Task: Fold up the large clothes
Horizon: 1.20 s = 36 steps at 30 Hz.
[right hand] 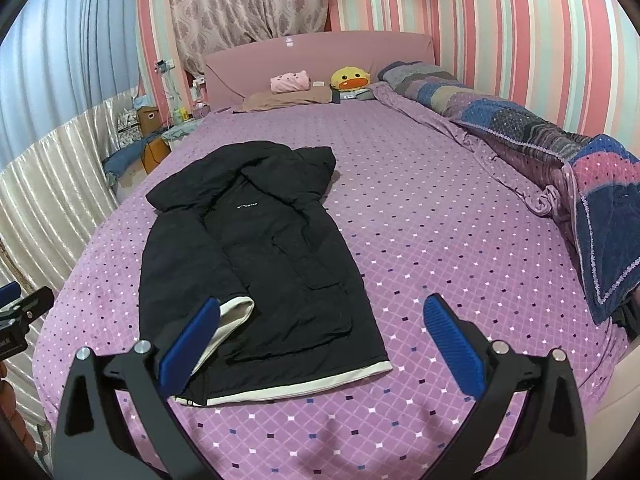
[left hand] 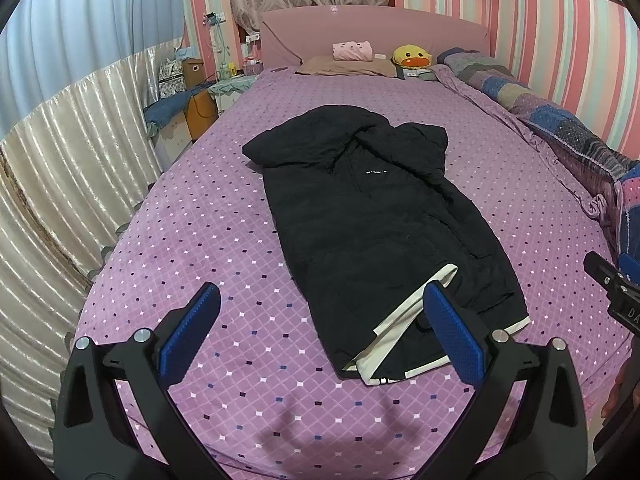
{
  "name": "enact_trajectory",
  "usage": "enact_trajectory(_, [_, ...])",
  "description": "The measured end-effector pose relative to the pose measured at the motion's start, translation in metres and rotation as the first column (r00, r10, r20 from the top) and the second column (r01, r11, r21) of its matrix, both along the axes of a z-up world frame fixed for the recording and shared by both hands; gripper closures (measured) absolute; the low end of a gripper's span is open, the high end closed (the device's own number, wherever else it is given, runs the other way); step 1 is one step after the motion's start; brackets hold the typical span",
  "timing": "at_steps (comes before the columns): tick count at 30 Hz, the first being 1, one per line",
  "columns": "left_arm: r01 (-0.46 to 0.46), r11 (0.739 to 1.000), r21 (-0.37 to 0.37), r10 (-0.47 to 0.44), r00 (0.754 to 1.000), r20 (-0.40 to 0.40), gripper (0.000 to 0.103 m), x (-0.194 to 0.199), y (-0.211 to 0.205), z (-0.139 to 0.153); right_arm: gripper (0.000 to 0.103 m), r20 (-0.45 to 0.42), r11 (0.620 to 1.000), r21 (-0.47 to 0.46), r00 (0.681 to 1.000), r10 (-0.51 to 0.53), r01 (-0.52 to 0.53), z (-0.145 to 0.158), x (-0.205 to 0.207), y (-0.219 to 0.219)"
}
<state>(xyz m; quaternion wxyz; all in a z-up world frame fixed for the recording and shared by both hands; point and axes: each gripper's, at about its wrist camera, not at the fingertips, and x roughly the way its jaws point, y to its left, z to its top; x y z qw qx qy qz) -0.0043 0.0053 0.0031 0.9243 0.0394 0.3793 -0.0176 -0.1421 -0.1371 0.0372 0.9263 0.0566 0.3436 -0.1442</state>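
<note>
You held your left gripper (left hand: pixel 320 328) with its blue-padded fingers spread wide, nothing between them, hovering over the near end of the purple bed cover with small diamond dots (left hand: pixel 208 216). The long black padded coat with a cream hem band (left hand: pixel 372 216) lay flat along the middle of the bed, hood toward twelve o'clock, hem toward six, both sleeves folded in over the body. Your right gripper (right hand: pixel 322 334) was likewise spread and empty; in its view the coat (right hand: pixel 264 264) sat at about ten o'clock from the fingers. A yellow duck plush toy (left hand: pixel 412 58) rested by the pink headboard (left hand: pixel 372 28) at twelve o'clock.
</note>
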Motion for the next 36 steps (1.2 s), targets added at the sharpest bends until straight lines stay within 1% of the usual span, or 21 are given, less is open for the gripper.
enact_trajectory(15, [-0.012,1.000,-0.008,0.012,1.000,-0.007,0.003,0.0024,0.0083,-0.0035,0.002,-0.006,1.000,-0.013,1.000,-0.010,0.009,-0.0022,-0.0004,0.0041])
enact_trajectory(26, [-0.014,1.000,-0.019,0.014,1.000,-0.008,0.003,0.0017,0.0077,-0.0028,0.002,-0.017,1.000,-0.012,1.000,-0.010,0.010,-0.0041,0.0044,0.0046])
enact_trajectory(36, [-0.007,1.000,-0.012,0.007,1.000,-0.005,0.003,0.0026,0.0036,-0.0021,0.002,-0.011,1.000,-0.014,1.000,-0.007,0.007,-0.0014,0.0081,0.0048])
